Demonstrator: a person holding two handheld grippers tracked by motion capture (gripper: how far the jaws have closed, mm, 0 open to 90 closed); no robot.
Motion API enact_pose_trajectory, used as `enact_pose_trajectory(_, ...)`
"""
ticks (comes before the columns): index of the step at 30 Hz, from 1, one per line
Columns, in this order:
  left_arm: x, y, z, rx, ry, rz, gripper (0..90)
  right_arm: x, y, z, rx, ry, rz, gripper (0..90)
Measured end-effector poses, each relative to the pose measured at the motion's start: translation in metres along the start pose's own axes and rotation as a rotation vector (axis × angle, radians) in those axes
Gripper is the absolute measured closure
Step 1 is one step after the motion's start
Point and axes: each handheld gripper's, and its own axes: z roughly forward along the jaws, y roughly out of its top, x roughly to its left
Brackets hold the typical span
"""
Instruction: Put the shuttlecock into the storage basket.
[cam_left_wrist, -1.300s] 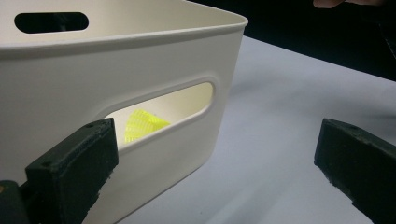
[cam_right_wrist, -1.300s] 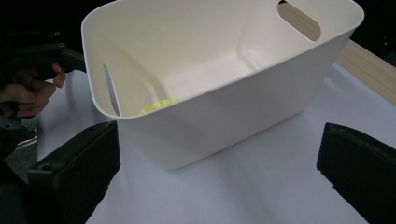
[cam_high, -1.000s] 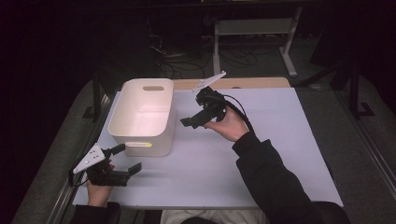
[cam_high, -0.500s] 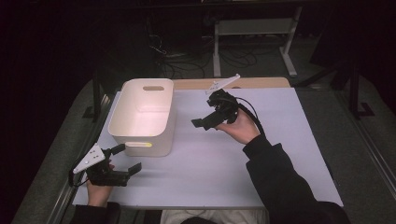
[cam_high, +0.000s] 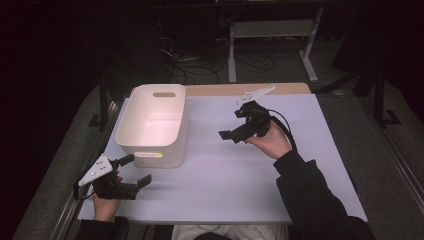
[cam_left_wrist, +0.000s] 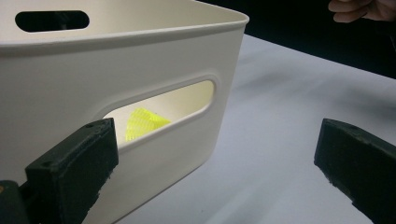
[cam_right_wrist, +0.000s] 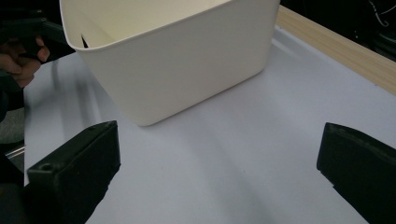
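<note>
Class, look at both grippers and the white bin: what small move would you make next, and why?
Probably bring the left gripper a little forward to the white bin and take its near handle slot. Its jaws stand open and empty just short of that wall, a yellow mesh thing lies inside, and the right gripper hangs open and empty, apart from the bin.

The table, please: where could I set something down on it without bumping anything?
The widest bare patch lies between the white bin and the table's right edge, nearer than the right hand-held gripper. It's tighter between bin and left hand-held gripper.
</note>
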Motion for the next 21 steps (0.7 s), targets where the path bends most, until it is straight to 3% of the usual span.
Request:
enact_pose_trajectory(11,0.0,0.0,0.0,-0.001,0.004,-0.001,0.0,-0.008,-0.024,-0.021,-0.029,-0.021,0.024,0.0)
enact_pose_trajectory(21,0.0,0.0,0.0,0.0,0.003,-0.001,0.0,-0.015,-0.044,-0.03,-0.048,-0.033,0.056,0.0)
